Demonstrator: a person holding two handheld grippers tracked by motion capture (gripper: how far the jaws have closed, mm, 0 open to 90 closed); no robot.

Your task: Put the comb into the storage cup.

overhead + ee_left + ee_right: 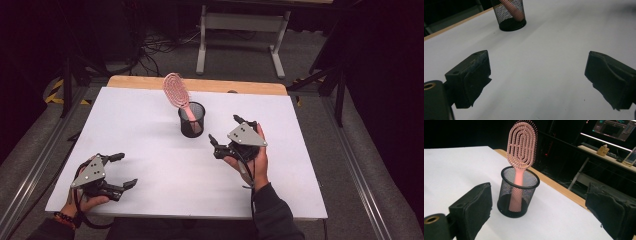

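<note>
A pink hairbrush (176, 90) (521, 143) stands handle-down in a black mesh cup (192, 120) (518, 192) (510, 13) near the middle of the white table. It leans toward the far left, its head well above the rim. My right gripper (227, 129) (537, 212) is open just right of the cup, its jaws wide apart with nothing between them. My left gripper (125, 171) (537, 80) is open near the front left corner, far from the cup, holding nothing.
The white board (150, 150) lies on a wooden tabletop whose edge (240, 86) shows at the back. A white desk frame (240, 30) and cables stand on the floor behind. A shelf with monitors (614, 130) shows beyond the table in the right gripper view.
</note>
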